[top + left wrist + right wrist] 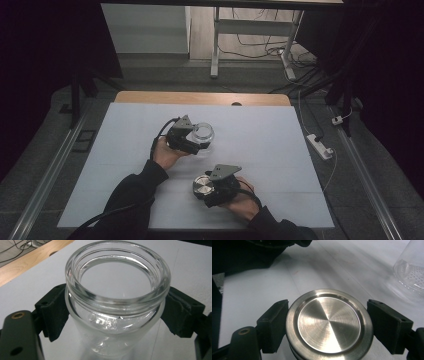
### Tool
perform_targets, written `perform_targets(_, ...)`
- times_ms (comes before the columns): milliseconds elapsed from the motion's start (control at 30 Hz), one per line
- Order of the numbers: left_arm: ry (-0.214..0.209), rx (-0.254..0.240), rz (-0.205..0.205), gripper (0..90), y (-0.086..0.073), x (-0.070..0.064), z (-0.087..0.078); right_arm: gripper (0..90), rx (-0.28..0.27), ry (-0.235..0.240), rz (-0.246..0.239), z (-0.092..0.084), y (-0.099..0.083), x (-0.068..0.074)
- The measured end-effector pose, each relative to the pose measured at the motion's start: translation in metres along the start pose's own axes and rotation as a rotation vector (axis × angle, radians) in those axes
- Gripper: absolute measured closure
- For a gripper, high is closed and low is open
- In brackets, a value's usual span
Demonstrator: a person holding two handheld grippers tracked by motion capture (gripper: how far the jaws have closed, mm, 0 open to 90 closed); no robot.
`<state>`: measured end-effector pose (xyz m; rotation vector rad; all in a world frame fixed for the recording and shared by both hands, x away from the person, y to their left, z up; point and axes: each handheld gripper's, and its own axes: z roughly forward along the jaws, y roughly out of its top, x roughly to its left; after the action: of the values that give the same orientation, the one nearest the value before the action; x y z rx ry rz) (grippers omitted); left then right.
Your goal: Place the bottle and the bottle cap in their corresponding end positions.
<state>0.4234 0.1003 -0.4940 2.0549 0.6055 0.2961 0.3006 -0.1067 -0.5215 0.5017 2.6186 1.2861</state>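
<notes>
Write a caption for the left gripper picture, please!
The left gripper clamps an open, empty glass jar just below its rim, above the white table.

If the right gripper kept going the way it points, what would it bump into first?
Probably the person's left sleeve. The right gripper, holding the metal lid, points left across the white table; depth is unclear.

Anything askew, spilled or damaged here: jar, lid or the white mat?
Nothing stands out. The left gripper clamps the clear glass jar below its rim; it looks empty and unbroken. The right gripper grips the metal lid by its edges, flat side up. The white mat shows no spill.
</notes>
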Motion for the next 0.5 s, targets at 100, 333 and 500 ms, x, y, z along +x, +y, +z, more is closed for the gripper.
perform_targets(100,0.007,0.008,0.0,16.2,-0.002,0.001,0.003,19.9,0.009,-0.003,0.001,0.004,-0.002,-0.001)
perform_targets(333,0.01,0.02,-0.002,16.1,-0.009,0.001,0.012,19.8,0.034,-0.01,-0.009,0.013,-0.007,-0.005)
perform_targets(500,0.0,0.011,-0.002,16.1,-0.012,0.002,0.014,19.6,0.049,-0.012,-0.021,0.016,-0.009,-0.005)
